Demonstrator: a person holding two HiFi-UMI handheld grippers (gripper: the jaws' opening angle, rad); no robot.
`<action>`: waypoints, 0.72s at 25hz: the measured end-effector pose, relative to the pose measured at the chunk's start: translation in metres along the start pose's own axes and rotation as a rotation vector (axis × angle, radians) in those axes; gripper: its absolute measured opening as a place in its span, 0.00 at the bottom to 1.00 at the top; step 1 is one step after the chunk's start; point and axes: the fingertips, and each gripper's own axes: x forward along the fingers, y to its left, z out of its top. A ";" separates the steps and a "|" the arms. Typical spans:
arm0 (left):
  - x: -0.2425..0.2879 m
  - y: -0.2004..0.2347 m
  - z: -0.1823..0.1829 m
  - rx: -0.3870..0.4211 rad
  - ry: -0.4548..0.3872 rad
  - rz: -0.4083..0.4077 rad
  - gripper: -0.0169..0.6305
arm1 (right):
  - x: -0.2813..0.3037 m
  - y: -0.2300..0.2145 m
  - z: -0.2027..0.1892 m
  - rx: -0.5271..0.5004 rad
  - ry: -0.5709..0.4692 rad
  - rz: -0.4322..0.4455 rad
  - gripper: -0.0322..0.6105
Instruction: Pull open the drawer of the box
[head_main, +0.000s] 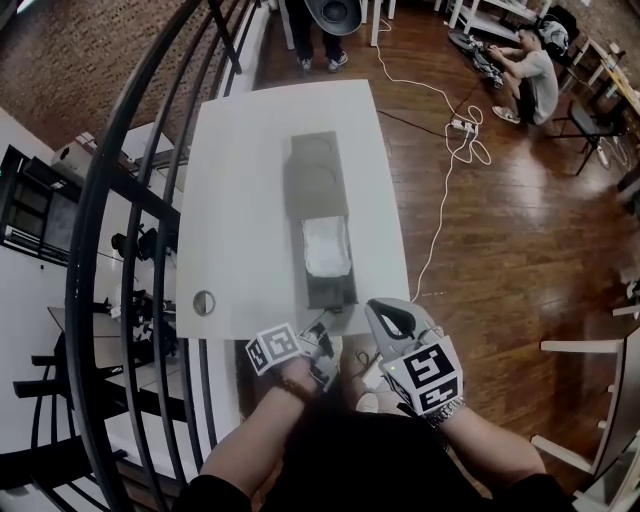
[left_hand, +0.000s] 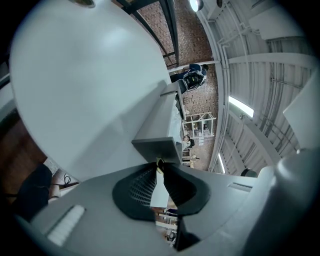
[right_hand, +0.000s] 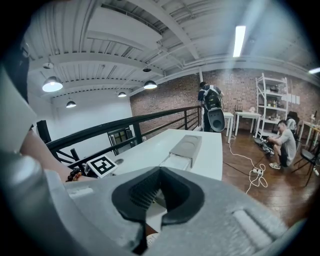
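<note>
A long grey box (head_main: 318, 165) lies along the white table (head_main: 240, 200). Its drawer (head_main: 328, 250), white inside, stands pulled out toward me, with the grey front panel (head_main: 333, 294) near the table's front edge. My left gripper (head_main: 323, 325) is right at that panel, just off the edge. In the left gripper view the left gripper (left_hand: 160, 164) is shut on a small yellowish pull tab at the drawer front (left_hand: 157, 147). My right gripper (head_main: 378, 312) hangs off the table's near right corner, shut with nothing in it. From the right gripper (right_hand: 160, 172) the box (right_hand: 189, 144) and open drawer (right_hand: 173, 162) show ahead.
A black railing (head_main: 120, 200) curves along the table's left side. A round grey cap (head_main: 204, 302) sits in the tabletop at the front left. A white cable (head_main: 450, 130) runs over the wooden floor at right. One person sits at the far right (head_main: 535, 80) and another stands behind the table (head_main: 320, 30).
</note>
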 end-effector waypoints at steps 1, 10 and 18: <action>-0.001 0.000 -0.001 -0.002 0.000 0.001 0.12 | -0.001 0.001 0.000 0.000 0.000 0.001 0.04; -0.005 0.001 -0.008 -0.009 -0.012 -0.017 0.11 | -0.005 0.007 -0.008 -0.012 0.013 0.014 0.04; -0.001 0.008 -0.004 -0.016 -0.013 0.001 0.12 | -0.008 0.009 -0.010 -0.020 0.014 0.017 0.04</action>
